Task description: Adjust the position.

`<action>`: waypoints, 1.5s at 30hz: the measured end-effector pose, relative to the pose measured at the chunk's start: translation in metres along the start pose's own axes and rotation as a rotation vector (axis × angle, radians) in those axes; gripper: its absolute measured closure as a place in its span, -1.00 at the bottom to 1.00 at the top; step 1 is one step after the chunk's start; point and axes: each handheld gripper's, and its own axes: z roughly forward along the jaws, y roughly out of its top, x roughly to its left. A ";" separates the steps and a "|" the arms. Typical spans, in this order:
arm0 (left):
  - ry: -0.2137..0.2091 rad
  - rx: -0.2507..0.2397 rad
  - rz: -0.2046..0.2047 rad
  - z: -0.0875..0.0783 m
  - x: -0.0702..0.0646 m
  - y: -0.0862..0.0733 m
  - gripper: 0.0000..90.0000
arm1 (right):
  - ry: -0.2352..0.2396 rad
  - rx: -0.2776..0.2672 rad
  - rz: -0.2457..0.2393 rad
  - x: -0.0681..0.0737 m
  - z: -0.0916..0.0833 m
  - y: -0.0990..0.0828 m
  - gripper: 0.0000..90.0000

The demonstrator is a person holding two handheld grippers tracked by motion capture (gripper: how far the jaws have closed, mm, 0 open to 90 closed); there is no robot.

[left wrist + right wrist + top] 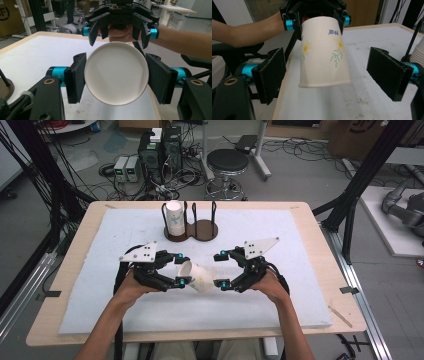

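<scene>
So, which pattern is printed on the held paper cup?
Yellow flowers with green leaves on the paper cup; right gripper view.

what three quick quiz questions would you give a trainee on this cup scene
1. True or false: the right gripper is clamped on the paper cup.
2. Which gripper holds the cup: A left gripper, B right, C neither?
3. Fill in: the stack of cups stands in the ____ ring of the dark wooden holder, seen from the high view.

Key:
1. False; its jaws stand open on either side.
2. A.
3. Left.
</scene>
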 end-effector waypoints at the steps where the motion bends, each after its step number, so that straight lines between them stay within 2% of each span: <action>1: -0.004 0.001 0.003 0.000 0.000 0.000 -0.19 | 0.003 -0.005 0.000 0.000 0.000 0.000 -0.64; 7: -0.022 -0.009 0.008 0.006 -0.001 0.003 -0.19 | 0.017 -0.016 -0.005 0.000 0.008 0.001 -0.62; 15: -0.042 -0.029 0.023 0.007 -0.003 0.010 -0.19 | 0.065 0.016 -0.009 0.002 0.031 0.001 -0.62; 20: -0.041 -0.032 0.025 0.007 -0.004 0.011 -0.19 | 0.074 0.028 -0.003 0.001 0.039 0.000 -0.62; 26: -0.042 -0.043 0.027 0.006 -0.004 0.012 -0.19 | 0.079 0.039 0.014 0.001 0.042 -0.001 -0.61; 32: -0.037 -0.046 0.034 0.004 -0.004 0.013 -0.19 | 0.080 0.042 0.010 -0.001 0.044 -0.002 -0.43; 40: -0.044 -0.032 0.035 0.004 -0.004 0.013 -0.21 | 0.083 0.061 0.004 0.001 0.042 -0.001 -0.35; 41: -0.047 -0.030 0.027 0.005 -0.004 0.012 -0.24 | 0.081 0.062 0.000 0.000 0.042 -0.001 -0.35; 42: -0.047 -0.032 0.017 0.006 -0.004 0.012 -0.40 | 0.084 0.064 0.002 0.001 0.042 -0.002 -0.34; 44: -0.011 -0.025 0.016 0.007 -0.005 0.012 -0.73 | 0.084 0.072 -0.004 0.001 0.042 -0.002 -0.34; 45: -0.013 -0.028 0.021 0.006 -0.004 0.012 -0.73 | 0.087 0.076 0.000 0.002 0.041 -0.002 -0.34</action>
